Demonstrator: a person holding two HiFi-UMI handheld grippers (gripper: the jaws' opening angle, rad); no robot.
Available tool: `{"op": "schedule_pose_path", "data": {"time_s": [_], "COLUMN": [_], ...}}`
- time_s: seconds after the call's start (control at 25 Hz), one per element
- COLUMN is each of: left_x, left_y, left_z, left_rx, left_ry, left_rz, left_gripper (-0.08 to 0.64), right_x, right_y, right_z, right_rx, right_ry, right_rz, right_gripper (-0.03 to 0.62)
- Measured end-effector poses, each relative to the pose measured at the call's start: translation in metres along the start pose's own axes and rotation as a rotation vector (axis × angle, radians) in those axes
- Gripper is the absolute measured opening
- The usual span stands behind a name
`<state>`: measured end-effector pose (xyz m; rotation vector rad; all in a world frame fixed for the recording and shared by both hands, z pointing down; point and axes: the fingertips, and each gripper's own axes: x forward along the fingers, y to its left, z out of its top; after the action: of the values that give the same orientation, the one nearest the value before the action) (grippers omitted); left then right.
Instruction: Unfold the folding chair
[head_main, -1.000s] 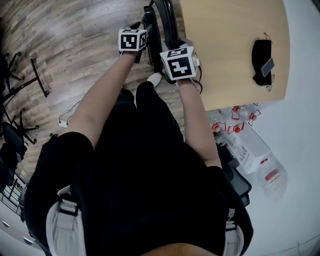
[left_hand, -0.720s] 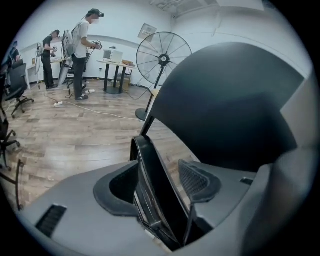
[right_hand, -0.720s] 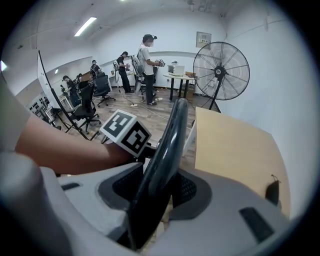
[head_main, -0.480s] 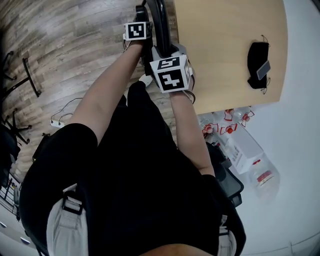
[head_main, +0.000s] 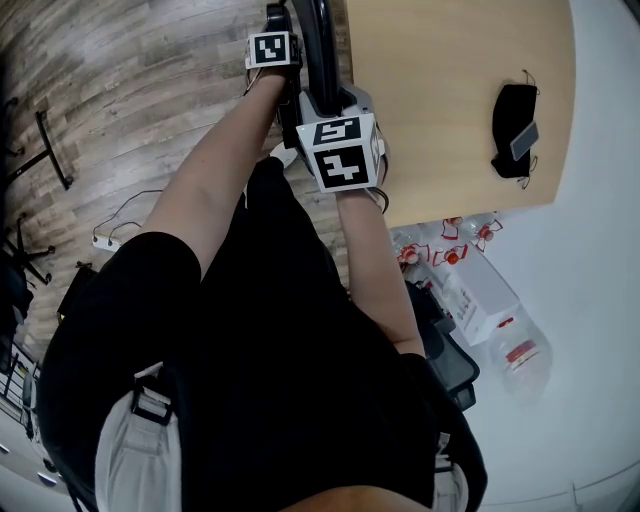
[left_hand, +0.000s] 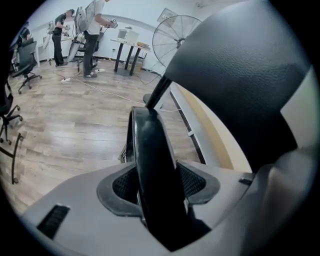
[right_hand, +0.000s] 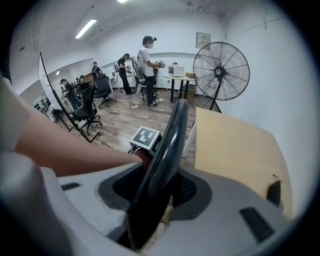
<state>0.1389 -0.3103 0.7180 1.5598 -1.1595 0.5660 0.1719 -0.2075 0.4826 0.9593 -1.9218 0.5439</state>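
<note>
Pushed farther out from the body than a second ago, the left tongs (left_hand: 159, 182) have just been closing and now clamp a black tube of the folding chair (head_main: 322, 40). The right tongs (right_hand: 152, 187) grip another tube, just beside the counter (head_main: 450, 100).
</note>
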Motion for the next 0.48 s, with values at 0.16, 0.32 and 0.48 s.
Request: {"op": "schedule_pose_path", "data": {"time_s": [0.16, 0.32, 0.48], "left_x": [-0.003, -0.015, -0.023], "left_y": [-0.002, 0.011, 0.026], "left_z": [-0.001, 0.008, 0.007], "left_rx": [0.014, 0.025, 0.017], "left_ry": [-0.003, -0.025, -0.022], "left_rz": [-0.022, -0.004, -0.009], "left_gripper": [0.17, 0.169, 0.169], "right_x": [-0.001, 0.002, 0.003], "right_y": [-0.003, -0.008, -0.003], "right_z": [-0.003, -0.005, -0.006], "right_rx": [-0.003, 0.007, 0.027], "right_ry": [0.017, 0.034, 0.037], "right_rz": [-0.008, -0.012, -0.005], "right_gripper": [0.15, 0.15, 0.15]}}
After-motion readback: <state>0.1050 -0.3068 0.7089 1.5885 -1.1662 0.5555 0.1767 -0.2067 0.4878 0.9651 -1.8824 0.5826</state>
